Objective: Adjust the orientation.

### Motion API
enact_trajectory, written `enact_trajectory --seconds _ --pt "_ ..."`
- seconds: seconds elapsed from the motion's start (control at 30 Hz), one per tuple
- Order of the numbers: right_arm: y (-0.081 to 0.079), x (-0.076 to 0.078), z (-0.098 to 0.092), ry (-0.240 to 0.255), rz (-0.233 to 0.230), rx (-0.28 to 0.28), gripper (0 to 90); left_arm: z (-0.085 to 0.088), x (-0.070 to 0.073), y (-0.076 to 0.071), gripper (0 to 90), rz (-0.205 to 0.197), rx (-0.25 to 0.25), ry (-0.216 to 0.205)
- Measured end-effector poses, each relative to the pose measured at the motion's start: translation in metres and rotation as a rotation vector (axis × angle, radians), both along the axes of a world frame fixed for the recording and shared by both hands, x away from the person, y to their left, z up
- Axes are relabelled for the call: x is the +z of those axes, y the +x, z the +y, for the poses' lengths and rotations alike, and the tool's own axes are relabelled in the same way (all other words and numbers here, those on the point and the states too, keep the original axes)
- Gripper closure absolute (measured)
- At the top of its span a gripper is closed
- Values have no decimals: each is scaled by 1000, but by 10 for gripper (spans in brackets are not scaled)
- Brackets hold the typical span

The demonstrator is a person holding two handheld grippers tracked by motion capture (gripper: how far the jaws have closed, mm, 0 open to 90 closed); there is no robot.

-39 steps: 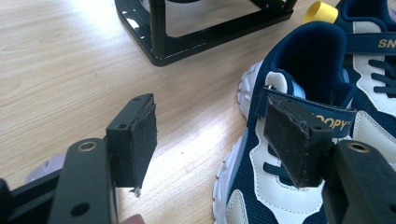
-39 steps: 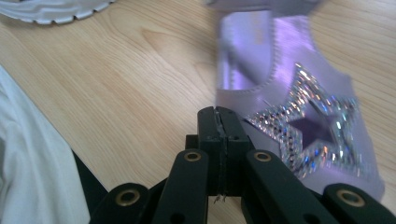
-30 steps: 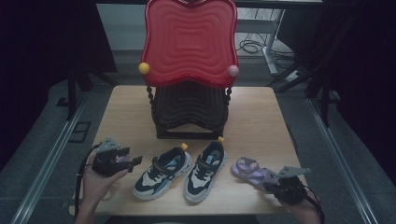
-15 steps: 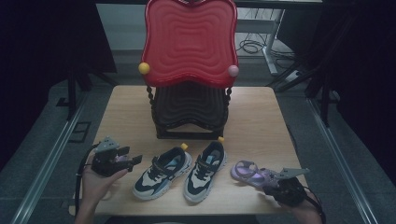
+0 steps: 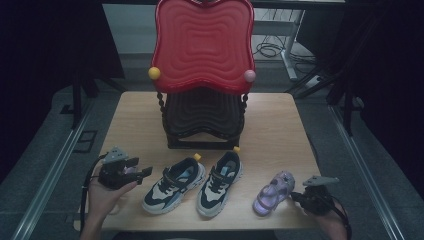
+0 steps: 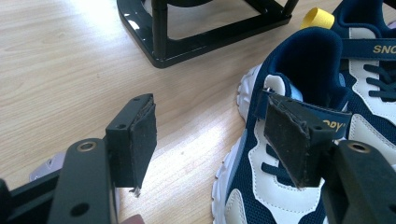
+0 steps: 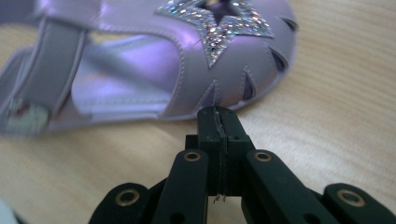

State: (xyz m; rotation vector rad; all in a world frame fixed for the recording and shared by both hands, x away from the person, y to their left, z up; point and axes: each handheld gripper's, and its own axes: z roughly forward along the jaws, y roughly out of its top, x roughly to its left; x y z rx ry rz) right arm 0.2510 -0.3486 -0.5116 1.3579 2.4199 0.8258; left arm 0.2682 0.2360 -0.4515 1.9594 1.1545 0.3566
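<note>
My right fingers [image 7: 218, 122] are pressed together, empty, their tip just beside the purple sandal [image 7: 154, 60] lying on the worktop [image 5: 280, 125]. My left fingers [image 6: 215, 140] stand spread beside the left sneaker [image 6: 299, 154], one against its strap

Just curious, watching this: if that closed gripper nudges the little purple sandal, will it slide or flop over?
The purple sandal lies flat on its sole on smooth wood, so it would probably slide rather than tip. It looks small and cut-out, likely light. The right gripper, shut, sits at its edge.
</note>
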Motion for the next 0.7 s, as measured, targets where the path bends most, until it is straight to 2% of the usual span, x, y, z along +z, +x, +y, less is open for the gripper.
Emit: enact_trajectory --seconds 0.17,0.37,0.57,0.63,0.7 --pt "9 -2 -1 12 -15 -11 894 -1 1 0 343 -2 0 0" --pt "27 0 2 29 -16 3 894 -1 2 -1 343 -6 -2 0" --pt "37 -2 2 81 -15 -1 894 1 3 -3 343 -9 3 -1" --pt "35 4 1 88 -32 -4 894 2 4 -3 343 -11 6 -1" --pt "30 17 -1 94 -74 -4 894 3 4 -4 343 -12 8 -1"
